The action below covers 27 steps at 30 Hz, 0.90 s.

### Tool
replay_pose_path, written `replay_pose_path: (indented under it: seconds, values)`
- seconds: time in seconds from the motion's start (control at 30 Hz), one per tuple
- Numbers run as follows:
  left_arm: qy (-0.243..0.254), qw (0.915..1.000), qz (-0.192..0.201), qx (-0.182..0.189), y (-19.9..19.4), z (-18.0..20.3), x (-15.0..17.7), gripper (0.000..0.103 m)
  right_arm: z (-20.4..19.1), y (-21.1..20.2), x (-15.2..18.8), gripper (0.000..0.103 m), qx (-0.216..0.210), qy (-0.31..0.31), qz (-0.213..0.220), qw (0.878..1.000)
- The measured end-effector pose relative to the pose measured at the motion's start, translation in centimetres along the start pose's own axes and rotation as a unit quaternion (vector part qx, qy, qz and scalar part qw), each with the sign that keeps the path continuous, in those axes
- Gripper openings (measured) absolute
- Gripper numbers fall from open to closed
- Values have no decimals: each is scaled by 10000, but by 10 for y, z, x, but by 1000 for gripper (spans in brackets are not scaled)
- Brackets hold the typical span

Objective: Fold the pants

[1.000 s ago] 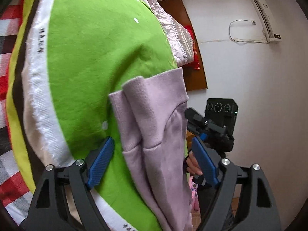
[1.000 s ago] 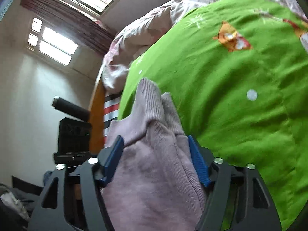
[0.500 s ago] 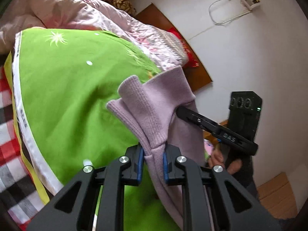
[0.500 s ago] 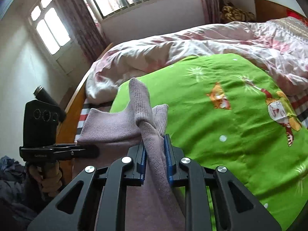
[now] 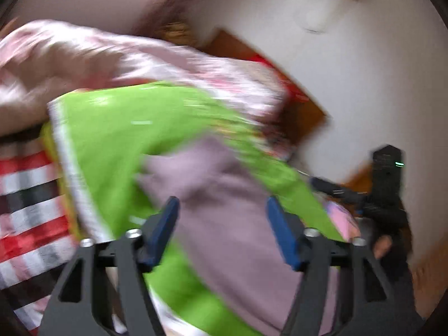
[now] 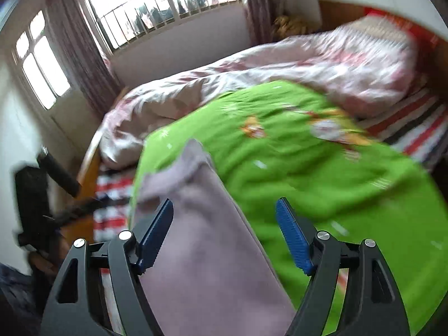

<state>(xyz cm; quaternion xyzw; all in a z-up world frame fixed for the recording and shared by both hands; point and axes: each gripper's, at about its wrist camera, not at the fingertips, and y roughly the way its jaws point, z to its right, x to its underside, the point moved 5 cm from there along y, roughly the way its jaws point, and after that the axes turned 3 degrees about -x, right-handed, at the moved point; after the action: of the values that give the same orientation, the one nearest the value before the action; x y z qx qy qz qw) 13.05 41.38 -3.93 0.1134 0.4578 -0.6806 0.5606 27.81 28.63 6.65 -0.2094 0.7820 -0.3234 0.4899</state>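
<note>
1. Two grippers here, both with jaws spread wide and pinching nothing. The left gripper (image 5: pixel 221 229) and the right gripper (image 6: pixel 224 235) each have two blue pads.
2. One pair of pants (image 5: pixel 232 224), a pale lilac knit, lies on the bed right in front of both tools. In the left wrist view the fabric fills the gap between the blue pads and runs down under the gripper. Can't tell if it touches the pads, that view is really smeared.
3. From the right wrist view the pants (image 6: pixel 207 252) sit between the pads but lean toward the left one. The right pad (image 6: pixel 291 238) is apart from the fabric, over green. One bunched end of the pants pokes up just past the fingertips.
4. One green blanket (image 6: pixel 308 173) with cartoon prints is under the pants, spread over the bed.
5. One red, white and black striped sheet (image 5: pixel 25 196) shows at the blanket's edge.
6. One pink quilt (image 6: pixel 280 67) is heaped behind the green blanket.
7. Further back there are two windows (image 6: pixel 156 2) with curtains, and a wooden headboard (image 5: pixel 305 117) against the white wall.
</note>
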Motion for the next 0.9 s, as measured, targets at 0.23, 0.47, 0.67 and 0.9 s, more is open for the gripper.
replay_pose_path:
  seconds: [0.23, 0.47, 0.67, 0.9]
  values:
    - [1845, 9699, -1586, -33, 51, 93, 108, 80, -2, -92, 167, 84, 1027, 820, -474, 9902]
    - [2478, 9460, -1840, -990, 40, 90, 149, 80, -56, -111, 291, 85, 1419, 400, -1083, 9831]
    - [2657, 9492, -1644, -379, 26, 179, 146, 82, -19, -212, 315, 86, 2208, 1253, 26, 9672]
    - [4417, 8427, -2719, 1446, 98, 393, 276, 94, 58, -321, 410, 86, 3439, 2742, 284, 8977]
